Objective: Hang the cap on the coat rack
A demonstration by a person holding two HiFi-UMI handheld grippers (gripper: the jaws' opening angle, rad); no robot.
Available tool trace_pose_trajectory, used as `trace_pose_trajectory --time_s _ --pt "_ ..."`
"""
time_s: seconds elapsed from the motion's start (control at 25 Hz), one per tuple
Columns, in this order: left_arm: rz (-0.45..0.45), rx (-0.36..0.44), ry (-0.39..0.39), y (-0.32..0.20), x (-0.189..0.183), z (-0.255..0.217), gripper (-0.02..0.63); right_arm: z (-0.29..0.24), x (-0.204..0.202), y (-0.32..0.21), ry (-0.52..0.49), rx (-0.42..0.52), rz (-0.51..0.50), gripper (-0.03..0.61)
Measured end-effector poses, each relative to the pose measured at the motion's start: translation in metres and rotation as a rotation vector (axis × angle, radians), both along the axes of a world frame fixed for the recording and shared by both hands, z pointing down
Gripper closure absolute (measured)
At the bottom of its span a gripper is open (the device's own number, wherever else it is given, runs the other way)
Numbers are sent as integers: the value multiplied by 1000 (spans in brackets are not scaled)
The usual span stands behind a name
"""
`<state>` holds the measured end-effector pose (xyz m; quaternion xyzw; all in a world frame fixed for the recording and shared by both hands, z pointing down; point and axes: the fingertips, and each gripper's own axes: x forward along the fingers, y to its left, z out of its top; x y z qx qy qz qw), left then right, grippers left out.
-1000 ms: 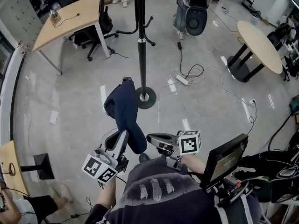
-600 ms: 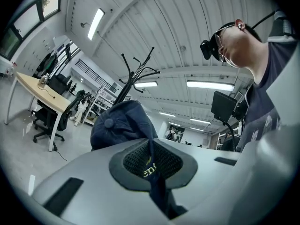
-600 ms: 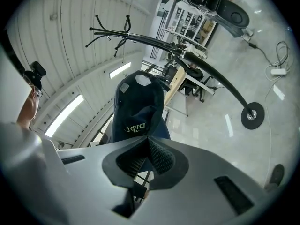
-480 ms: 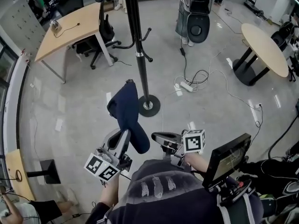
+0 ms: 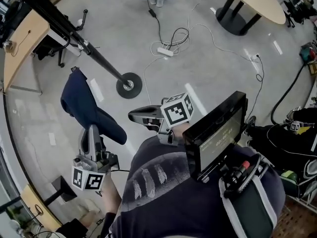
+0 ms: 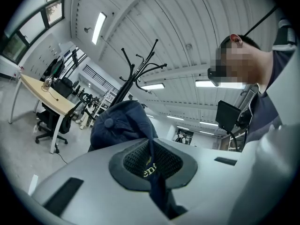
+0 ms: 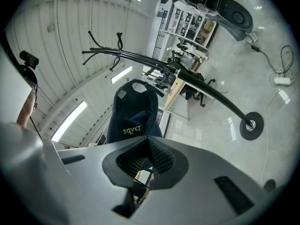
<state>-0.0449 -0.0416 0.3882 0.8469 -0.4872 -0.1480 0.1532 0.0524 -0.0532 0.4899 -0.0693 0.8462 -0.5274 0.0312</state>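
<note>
Here, left gripper: jaws clenched on the brim, the dark cloth pinched flat between the ribbed pads.
Cap: navy; its crown rises straight ahead of the left jaws, just past their tips, button facing the camera.
Right gripper: jaws pressed together at the tips, nothing between them.
Cap from the right jaws: ahead and slightly left of them, apart from them, lettering on its front toward the camera.
Coat rack: far beyond both pairs of jaws; from the right jaws its pole slants from the hooks at upper left to the round base at lower right; from the left jaws its hooks show above and behind the crown, not touching it.
Change from half a second ago: in the head view the rack pole now slants across the upper left, and the cap sits clear of it; the left grip on the brim is unchanged.
</note>
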Motion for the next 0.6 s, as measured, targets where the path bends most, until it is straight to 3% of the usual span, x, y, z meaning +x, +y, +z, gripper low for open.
trace_pose_trajectory --time_s 0.28,0.4,0.6 --pt "-20 12 -27 -41 2 -25 589 -8 17 -38 -22 -27 4 574" --pt "-34 35 -46 -47 -30 -38 589 -9 -6 -43 -19 -58 27 574" --pt "-45 111 -44 -60 -90 -46 589 -14 -60 -63 12 2 1 574"
